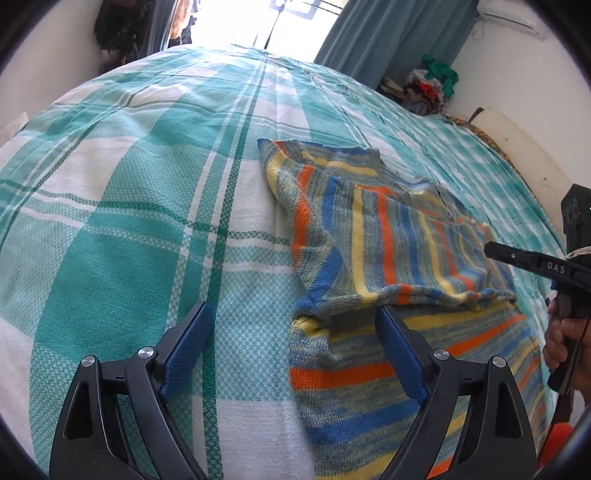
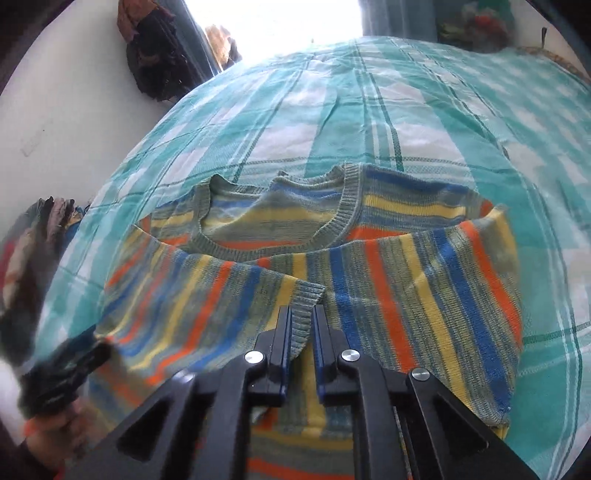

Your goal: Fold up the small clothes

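Note:
A small striped knit sweater in orange, yellow, blue and grey lies on the bed, both sleeves folded across its body. In the right wrist view the sweater fills the middle, collar at the far side. My left gripper is open and empty, its right finger over the sweater's near-left edge, its left finger over bare sheet. My right gripper is shut on the cuff of the left sleeve, held over the sweater's middle. The right gripper also shows at the right edge of the left wrist view.
The bed is covered by a teal and white checked sheet. A pile of clothes lies at the far right corner by a white wall. Dark clothes hang at the far left. A bright window and grey curtains stand behind.

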A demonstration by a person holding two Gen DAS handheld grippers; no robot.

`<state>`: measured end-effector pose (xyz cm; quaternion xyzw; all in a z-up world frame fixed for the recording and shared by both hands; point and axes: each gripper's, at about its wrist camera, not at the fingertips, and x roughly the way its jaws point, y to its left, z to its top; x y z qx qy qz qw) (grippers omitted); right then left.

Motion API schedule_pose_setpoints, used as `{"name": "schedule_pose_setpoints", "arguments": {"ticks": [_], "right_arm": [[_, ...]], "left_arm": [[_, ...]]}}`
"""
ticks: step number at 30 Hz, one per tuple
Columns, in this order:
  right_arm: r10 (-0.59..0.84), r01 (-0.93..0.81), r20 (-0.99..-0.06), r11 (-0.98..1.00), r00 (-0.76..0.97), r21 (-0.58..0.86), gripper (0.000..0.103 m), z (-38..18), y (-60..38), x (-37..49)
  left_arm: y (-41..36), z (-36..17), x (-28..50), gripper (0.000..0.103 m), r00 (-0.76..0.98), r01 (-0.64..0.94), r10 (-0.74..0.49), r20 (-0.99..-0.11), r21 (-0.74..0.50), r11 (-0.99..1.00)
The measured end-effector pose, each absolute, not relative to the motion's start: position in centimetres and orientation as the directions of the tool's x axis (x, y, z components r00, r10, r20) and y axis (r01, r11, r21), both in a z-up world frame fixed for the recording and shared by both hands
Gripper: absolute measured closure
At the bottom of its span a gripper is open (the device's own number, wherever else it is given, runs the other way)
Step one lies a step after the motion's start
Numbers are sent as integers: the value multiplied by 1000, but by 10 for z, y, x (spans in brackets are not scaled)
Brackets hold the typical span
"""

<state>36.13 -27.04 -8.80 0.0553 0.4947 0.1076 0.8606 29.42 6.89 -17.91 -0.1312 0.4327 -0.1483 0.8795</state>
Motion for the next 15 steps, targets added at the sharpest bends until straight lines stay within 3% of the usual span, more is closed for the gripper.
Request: {"name": "schedule_pose_setpoints", "arguments": {"ticks": [2,4,7,8,9,10,12,15], "right_arm": [[292,-264,-829,947,478,181,78,-85,-251,340],[248,-358,-888,928,387,103,75,-109,-232,327],[133,-287,-848,958,512,-23,70,-97,-248,278],[94,-212,-826,977,556,-32,49,-90,-261,261],[47,-129,-811,991,583,-36,13,-89,-274,247],[2,-54,-797,998,604,-39,0,-91,-285,235],[-72,29,-817,997,573,-68,0,-115,-300,228],[-30,60,-841,998,539,3,0,-127,-314,232]], "left_arm": [[69,-181,295,12,580,145,-375,-723,-361,921],[66,-180,295,12,581,148,-363,-729,-344,927],[64,-180,294,11,586,152,-351,-731,-326,933],[63,-181,294,11,588,155,-351,-729,-324,933],[61,-182,295,9,588,158,-348,-730,-318,935],[59,-183,296,8,586,161,-339,-736,-305,939],[52,-183,297,7,581,163,-312,-752,-268,949],[44,-184,297,6,578,167,-267,-771,-208,964]]}}
